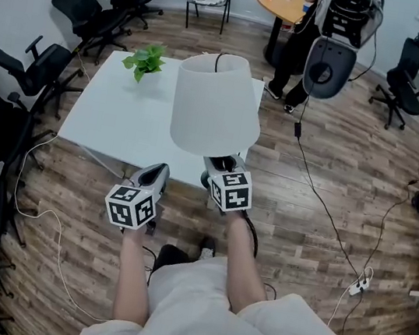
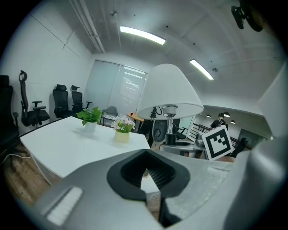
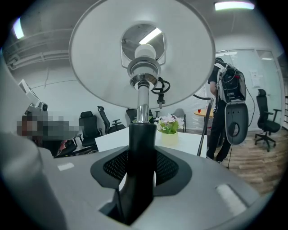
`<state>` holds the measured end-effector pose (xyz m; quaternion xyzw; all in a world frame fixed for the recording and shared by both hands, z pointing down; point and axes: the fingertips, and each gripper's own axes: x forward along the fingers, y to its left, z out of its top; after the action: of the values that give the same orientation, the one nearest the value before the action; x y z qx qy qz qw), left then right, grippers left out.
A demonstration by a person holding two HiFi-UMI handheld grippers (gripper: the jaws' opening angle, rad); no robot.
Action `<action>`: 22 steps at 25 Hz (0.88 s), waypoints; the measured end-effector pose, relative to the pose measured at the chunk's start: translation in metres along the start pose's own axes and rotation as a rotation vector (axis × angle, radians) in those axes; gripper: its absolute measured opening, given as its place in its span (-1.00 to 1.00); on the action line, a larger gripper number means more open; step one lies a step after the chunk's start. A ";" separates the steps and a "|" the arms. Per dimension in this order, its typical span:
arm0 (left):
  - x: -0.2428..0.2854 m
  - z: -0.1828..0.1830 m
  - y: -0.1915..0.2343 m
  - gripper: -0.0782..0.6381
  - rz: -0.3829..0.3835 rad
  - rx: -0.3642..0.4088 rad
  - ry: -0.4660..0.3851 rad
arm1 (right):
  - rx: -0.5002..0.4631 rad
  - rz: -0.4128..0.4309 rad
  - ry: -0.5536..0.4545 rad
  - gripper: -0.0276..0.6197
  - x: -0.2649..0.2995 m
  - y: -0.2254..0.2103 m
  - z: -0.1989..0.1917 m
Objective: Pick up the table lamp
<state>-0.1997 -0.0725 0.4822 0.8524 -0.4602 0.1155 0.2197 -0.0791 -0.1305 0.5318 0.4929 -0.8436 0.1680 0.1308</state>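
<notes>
Slippage is to be feared first: the white-shaded table lamp with a chrome and black stem [image 3: 140, 134] is held only by that smooth round stem, low down, so the wide shade is carried high above the hold, and the lamp could be swung over or turned in the pads by any tilt or quick move. A snag is also judged possible, since a black cord [image 3: 161, 85] is seen looped under the shade and could be caught on the near edge of the white rectangular table [image 1: 121, 125]. The right gripper [image 3: 141, 155] is clamped on the black lower stem, with the stem upright between its jaws and the shade directly above. The lamp is seen by the table's near right corner; whether its foot is clear of the surface cannot be told. The left gripper [image 2: 146, 157] is kept just beside, jaws drawn together on nothing, apart from the lamp.
</notes>
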 end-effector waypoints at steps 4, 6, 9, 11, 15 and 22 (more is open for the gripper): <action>-0.002 0.001 -0.001 -0.78 0.004 0.004 -0.003 | 0.008 0.012 0.000 -0.38 0.001 0.000 -0.001; -0.004 0.001 0.002 -0.78 0.011 0.000 -0.006 | 0.018 0.021 0.001 -0.38 0.003 0.002 -0.001; -0.006 0.001 0.003 -0.78 0.018 -0.002 -0.007 | 0.027 0.029 -0.001 -0.38 0.004 0.004 0.000; -0.007 0.000 0.003 -0.78 0.020 -0.003 -0.006 | 0.029 0.032 -0.005 -0.38 0.004 0.004 0.001; -0.007 0.000 0.005 -0.78 0.024 -0.006 -0.004 | 0.037 0.038 -0.009 -0.38 0.006 0.003 0.002; -0.003 0.000 0.005 -0.78 0.022 -0.003 -0.004 | 0.038 0.033 -0.011 -0.38 0.007 -0.001 0.003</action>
<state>-0.2053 -0.0729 0.4820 0.8471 -0.4703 0.1155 0.2189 -0.0821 -0.1378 0.5321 0.4822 -0.8491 0.1834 0.1140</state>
